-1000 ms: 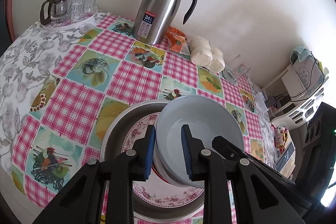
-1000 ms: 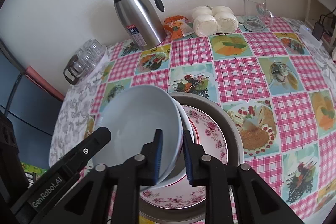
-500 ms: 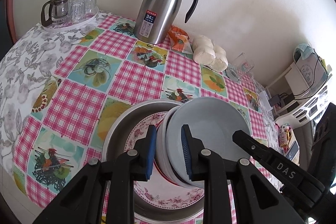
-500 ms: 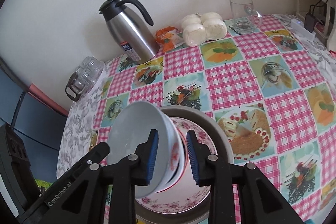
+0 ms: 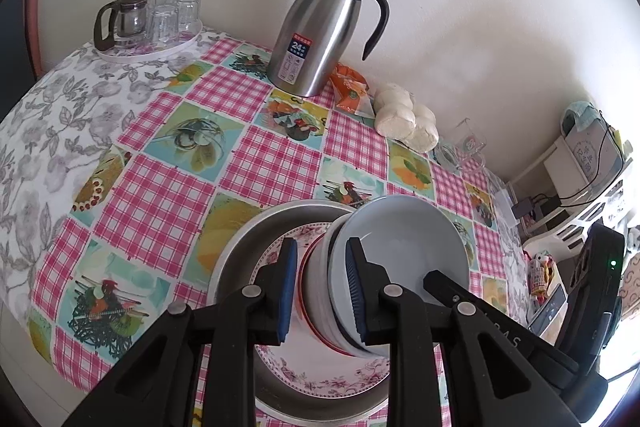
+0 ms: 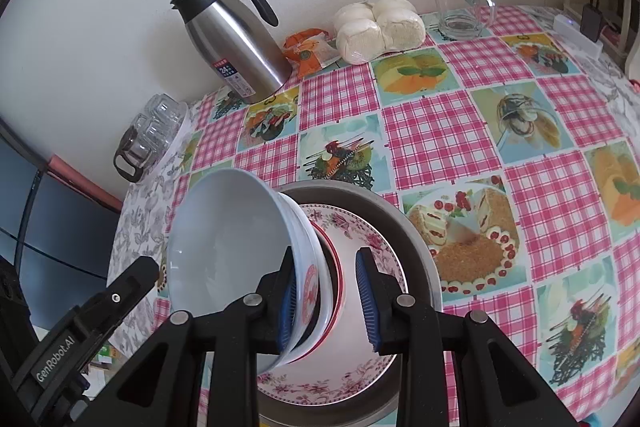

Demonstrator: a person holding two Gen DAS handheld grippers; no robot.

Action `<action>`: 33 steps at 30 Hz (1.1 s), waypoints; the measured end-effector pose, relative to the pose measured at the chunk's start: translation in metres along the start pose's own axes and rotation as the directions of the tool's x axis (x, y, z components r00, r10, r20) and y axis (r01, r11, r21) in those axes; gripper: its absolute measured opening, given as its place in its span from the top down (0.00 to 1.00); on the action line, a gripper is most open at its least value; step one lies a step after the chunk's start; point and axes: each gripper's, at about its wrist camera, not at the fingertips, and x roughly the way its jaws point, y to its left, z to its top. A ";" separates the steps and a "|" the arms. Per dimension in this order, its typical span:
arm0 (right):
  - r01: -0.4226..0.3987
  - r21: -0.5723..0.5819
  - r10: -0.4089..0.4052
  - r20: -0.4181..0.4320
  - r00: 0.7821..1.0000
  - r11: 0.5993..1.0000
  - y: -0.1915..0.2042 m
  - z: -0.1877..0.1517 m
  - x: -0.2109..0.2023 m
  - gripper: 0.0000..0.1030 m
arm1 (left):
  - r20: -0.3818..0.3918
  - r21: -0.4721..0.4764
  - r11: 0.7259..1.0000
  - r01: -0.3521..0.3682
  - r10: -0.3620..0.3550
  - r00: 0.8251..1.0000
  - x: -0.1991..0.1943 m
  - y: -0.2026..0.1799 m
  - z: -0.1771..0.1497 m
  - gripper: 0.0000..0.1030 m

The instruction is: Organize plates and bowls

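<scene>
A stack of nested white bowls [image 5: 400,251] with red rims is tilted on edge above a floral plate [image 5: 332,375] that lies in a metal basin [image 5: 236,255]. My left gripper [image 5: 322,291] and my right gripper [image 6: 326,297] each straddle the rims of the stack from opposite sides. Both are partly open, the rims between their blue pads; whether the pads press them is unclear. The stack [image 6: 240,255], the plate [image 6: 360,239] and the basin [image 6: 420,247] also show in the right wrist view.
A steel thermos jug [image 5: 324,31], an orange snack packet [image 5: 350,87], wrapped buns [image 5: 404,115] and a glass mug [image 6: 460,5] stand along the wall. A tray of glasses with a small teapot [image 5: 148,19] sits far left. A shelf with devices [image 5: 588,163] is at the right.
Both grippers have opened wider around the bowl rims. The bowl stack has tilted further onto its edge. The right wrist view has drawn closer to the stack.
</scene>
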 end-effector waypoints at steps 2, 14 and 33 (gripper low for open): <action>0.000 -0.007 0.000 0.009 1.000 1.000 0.001 -0.001 -0.004 0.70 | 0.010 -0.005 1.000 -0.010 0.010 1.000 -0.003 0.001 -0.002 0.67; 0.064 -0.072 -0.057 0.096 0.994 0.995 0.002 -0.014 -0.038 0.36 | 0.031 -0.013 0.993 -0.119 0.119 0.992 -0.016 0.011 -0.018 0.22; 0.159 -0.174 -0.145 0.090 0.985 0.972 -0.010 -0.057 -0.037 0.05 | 0.015 0.068 0.971 -0.231 0.231 0.973 -0.021 0.014 -0.055 0.03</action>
